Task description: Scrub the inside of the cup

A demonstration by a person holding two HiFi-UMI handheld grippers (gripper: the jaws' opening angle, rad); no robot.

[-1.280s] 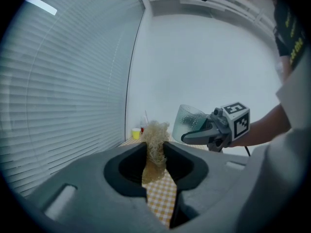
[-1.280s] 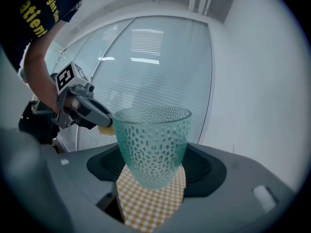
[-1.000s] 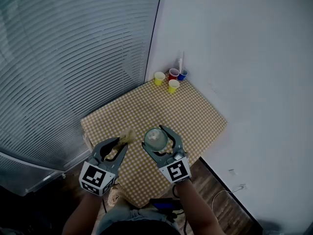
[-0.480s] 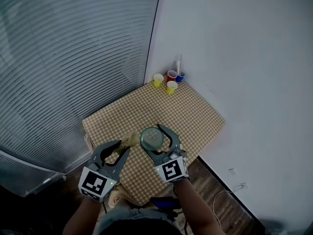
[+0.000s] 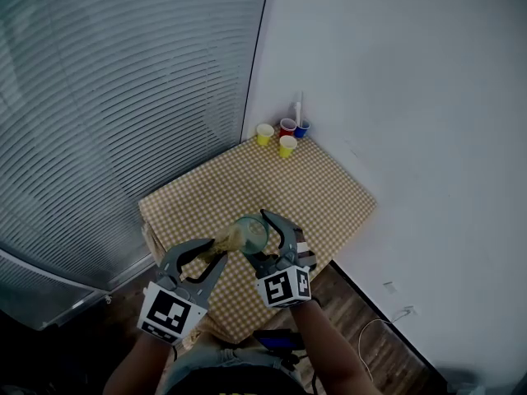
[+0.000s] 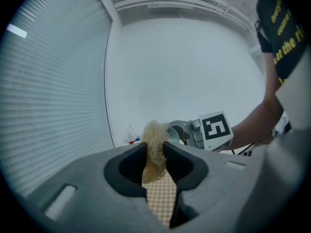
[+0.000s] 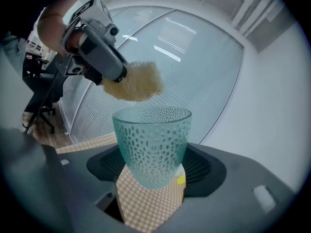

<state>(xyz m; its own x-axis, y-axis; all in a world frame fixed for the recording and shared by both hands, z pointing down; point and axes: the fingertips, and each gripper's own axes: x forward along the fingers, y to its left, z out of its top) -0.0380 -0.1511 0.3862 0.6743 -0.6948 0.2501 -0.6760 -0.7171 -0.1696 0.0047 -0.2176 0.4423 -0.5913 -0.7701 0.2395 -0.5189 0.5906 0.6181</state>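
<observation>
In the head view, the left gripper (image 5: 212,255) and the right gripper (image 5: 258,237) meet over the near edge of the checked table (image 5: 329,188). The paper cups (image 5: 284,134) stand well ahead of both.

In the left gripper view, the jaws stand narrow, pinching a tan fibrous scrubber (image 6: 154,144) whose tuft sticks out past their tips.

In the right gripper view, the jaws are spread wide and clamped on the lower body of the green dimpled cup (image 7: 151,144). The cup is upright, and the scrubber hangs just above its rim, not yet inside.

A hard push downward could make the glass slip or tilt in that low grip. The left jaw tips could also knock the rim. With the table edge close beneath, a dropped cup would likely reach the floor. Above the cup the way is free, and the wall and blinds lie well off to either side.
</observation>
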